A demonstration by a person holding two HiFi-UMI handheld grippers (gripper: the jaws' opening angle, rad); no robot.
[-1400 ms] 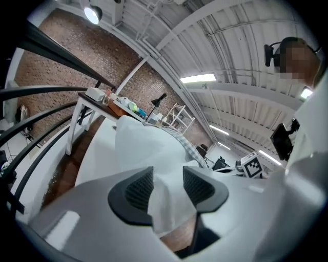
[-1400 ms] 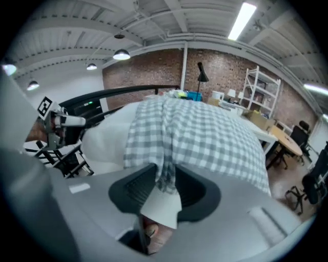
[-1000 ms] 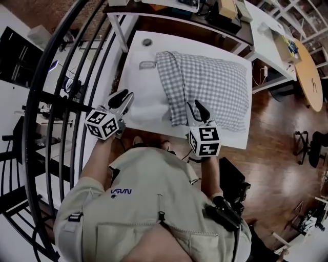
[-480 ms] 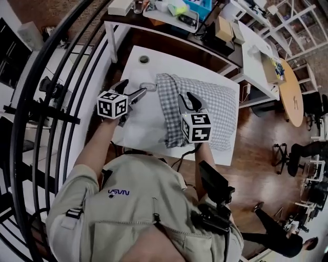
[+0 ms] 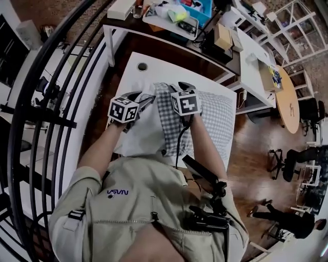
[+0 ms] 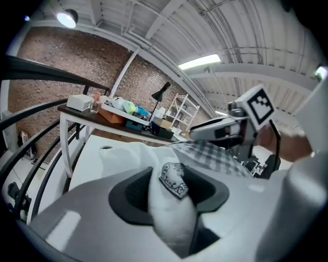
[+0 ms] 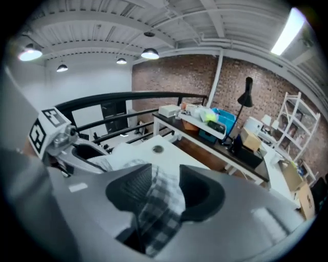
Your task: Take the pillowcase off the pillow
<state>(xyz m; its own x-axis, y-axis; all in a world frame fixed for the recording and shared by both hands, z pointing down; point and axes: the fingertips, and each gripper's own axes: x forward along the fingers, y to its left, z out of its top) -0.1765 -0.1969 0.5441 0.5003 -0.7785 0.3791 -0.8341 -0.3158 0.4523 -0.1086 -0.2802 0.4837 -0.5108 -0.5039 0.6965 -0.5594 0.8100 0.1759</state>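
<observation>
A pillow lies on the white table (image 5: 154, 64). Its checked pillowcase (image 5: 215, 117) covers the right part, and the bare white pillow (image 5: 146, 135) shows on the left. My left gripper (image 5: 145, 100) is at the pillow's far left corner. In the left gripper view its jaws (image 6: 171, 192) have just been closing and pinch white cloth with a printed label (image 6: 173, 179). My right gripper (image 5: 182, 86) is at the far end of the pillowcase's edge. Its jaws (image 7: 165, 192) have just been opening a little, with a fold of checked pillowcase (image 7: 135, 164) filling the gap between the pads.
A round hole (image 5: 142, 66) sits in the table beyond the pillow. A dark desk (image 5: 169, 15) with boxes and clutter stands behind it. Black railing bars (image 5: 66, 77) run along the left. A round wooden table (image 5: 288, 97) and office chairs stand at the right.
Both grippers have moved away from me to the pillow's far end. The left came in from the table's left side onto the white corner, and the right slid up the pillowcase's edge.
</observation>
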